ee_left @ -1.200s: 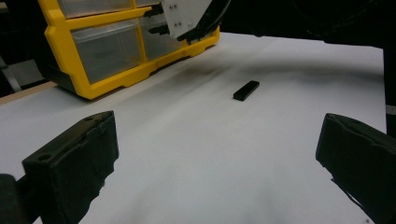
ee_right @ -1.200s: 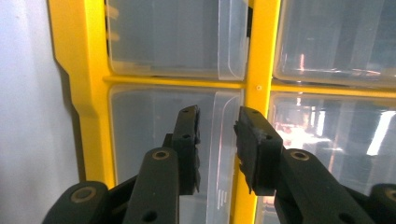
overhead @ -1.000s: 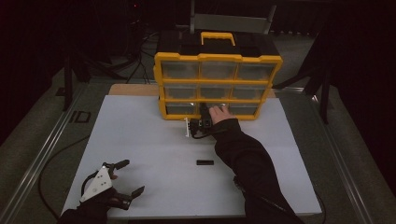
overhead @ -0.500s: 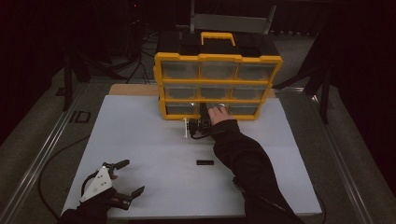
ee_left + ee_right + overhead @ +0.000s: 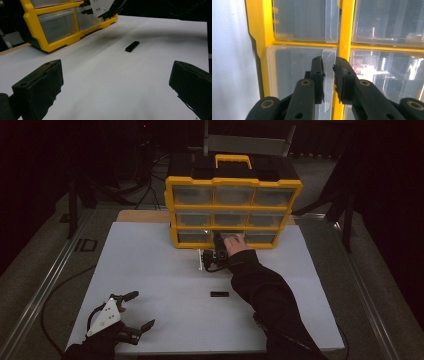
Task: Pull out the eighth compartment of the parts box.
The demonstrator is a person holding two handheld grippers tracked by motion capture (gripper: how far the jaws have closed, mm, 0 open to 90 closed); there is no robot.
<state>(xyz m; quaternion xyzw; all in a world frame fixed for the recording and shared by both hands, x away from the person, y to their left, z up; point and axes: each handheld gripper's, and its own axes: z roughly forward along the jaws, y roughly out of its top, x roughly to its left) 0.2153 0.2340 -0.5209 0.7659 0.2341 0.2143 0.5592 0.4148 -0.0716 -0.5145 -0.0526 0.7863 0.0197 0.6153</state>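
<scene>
Since the earlier frame little has moved: the right gripper point(image 5: 216, 240) has kept its place at the front of the organiser point(image 5: 233, 210), and its jaws have just been closing, with the pull tab of a drawer point(image 5: 297, 72) between them.

At the left, near the front left corner of the white surface point(image 5: 150, 270), the left gripper point(image 5: 136, 311) hovers with its jaws spread wide and nothing between them; in the left gripper view the two black pads point(image 5: 40, 87) stand far apart over bare surface.

Toward the middle, a small black bar point(image 5: 219, 294) lies flat by itself, well apart from both grippers and nearer the front edge than the organiser.

Farther right, the yellow organiser with clear drawers stands at the back edge. The right gripper reaches to its bottom row, at the middle drawer as the high view shows it. In the right gripper view the jaws are nearly together, one on either side of the clear drawer's tab, next to a yellow divider point(image 5: 343, 37); whether the pads actually press on the tab cannot be told.
</scene>
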